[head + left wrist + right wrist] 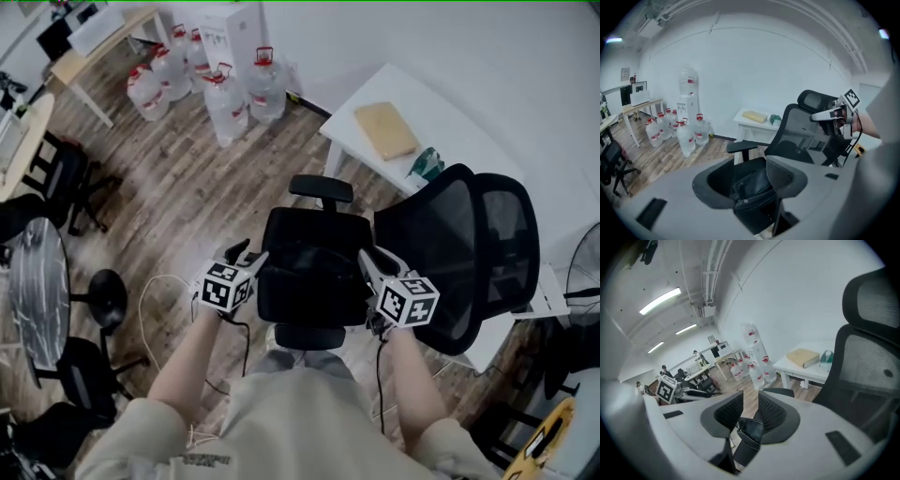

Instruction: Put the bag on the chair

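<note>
A black bag lies on the seat of a black mesh office chair, right below me. My left gripper is at the bag's left edge. In the left gripper view the bag fills the space between the wide-set jaws, and both pads lie against it. My right gripper is at the bag's right edge. In the right gripper view a corner of the bag sits low between the narrow-set jaws. It touches one pad, and a sliver of floor shows at the other.
A white table with a tan box stands behind the chair. Several water bottles stand on the wood floor at the back. Dark stools and a round table are at the left, and a white cable lies on the floor.
</note>
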`<action>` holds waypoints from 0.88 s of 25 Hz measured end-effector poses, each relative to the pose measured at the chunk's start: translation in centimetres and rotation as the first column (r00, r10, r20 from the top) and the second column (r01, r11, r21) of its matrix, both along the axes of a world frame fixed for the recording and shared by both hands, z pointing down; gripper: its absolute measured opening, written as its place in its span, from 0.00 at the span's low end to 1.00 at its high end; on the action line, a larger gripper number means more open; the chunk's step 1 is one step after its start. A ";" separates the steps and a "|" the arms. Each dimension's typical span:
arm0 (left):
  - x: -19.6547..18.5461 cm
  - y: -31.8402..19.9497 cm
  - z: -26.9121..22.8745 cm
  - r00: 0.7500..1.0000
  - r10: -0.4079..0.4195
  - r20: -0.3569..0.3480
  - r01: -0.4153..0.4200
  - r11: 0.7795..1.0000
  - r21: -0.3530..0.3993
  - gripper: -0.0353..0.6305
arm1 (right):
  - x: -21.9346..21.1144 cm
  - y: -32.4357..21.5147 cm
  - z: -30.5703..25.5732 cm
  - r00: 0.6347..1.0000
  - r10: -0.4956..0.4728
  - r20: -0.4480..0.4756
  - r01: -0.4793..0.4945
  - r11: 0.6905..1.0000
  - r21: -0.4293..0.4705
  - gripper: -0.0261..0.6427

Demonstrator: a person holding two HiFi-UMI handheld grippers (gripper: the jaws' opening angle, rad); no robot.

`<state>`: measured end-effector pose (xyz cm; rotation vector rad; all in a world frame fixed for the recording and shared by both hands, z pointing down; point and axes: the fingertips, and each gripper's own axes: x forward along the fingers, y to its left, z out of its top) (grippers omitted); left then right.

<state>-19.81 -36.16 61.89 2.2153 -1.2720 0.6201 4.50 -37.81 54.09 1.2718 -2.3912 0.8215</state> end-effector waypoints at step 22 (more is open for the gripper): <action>4.5 4.6 -25.5 0.994 0.109 -0.009 -0.090 0.866 0.492 0.11 | 0.3 7.6 -22.3 0.994 -0.110 0.007 0.097 0.909 0.406 0.08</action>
